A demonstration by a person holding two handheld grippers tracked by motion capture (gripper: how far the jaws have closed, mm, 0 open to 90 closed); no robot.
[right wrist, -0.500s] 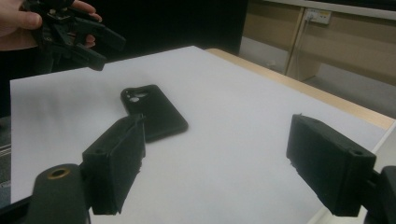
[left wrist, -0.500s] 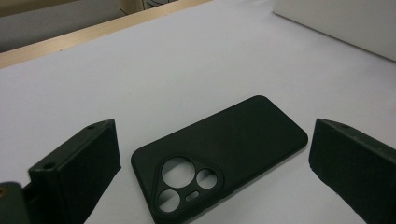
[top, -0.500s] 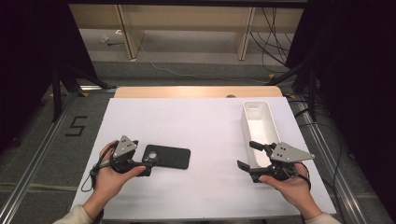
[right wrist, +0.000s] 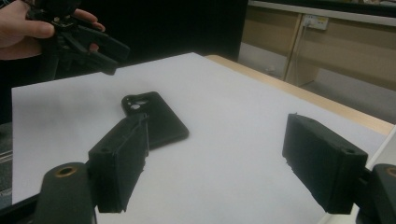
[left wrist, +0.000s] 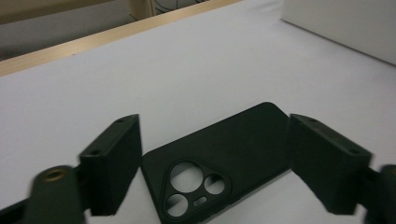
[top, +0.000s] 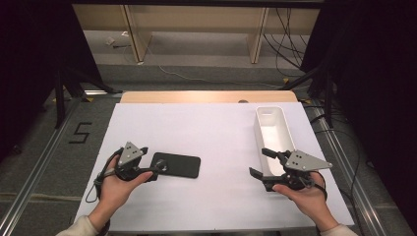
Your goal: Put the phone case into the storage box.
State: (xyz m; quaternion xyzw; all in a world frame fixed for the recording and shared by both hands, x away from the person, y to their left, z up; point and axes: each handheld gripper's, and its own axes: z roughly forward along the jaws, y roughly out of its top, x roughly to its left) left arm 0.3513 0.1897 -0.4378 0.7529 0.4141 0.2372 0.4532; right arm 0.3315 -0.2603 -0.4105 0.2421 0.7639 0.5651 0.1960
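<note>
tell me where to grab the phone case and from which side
Take the phone case across its two long edges near the camera-cutout end, coming in low from the left hand-held gripper side. It lies flat and thin on the table, so the open jaws, already either side of that end, should probably pinch its width.

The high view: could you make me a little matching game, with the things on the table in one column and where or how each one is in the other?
Things:
1. phone case
2. white bin
3. left gripper
4. right gripper

Descriptions:
A. long, open-topped, on the table's right side
B. flat and black, camera holes toward the left hand
C. jaws open, nothing between them, beside the bin's near end
D. jaws open at the case's camera end

Pairs: 1-B, 2-A, 3-D, 4-C
</note>
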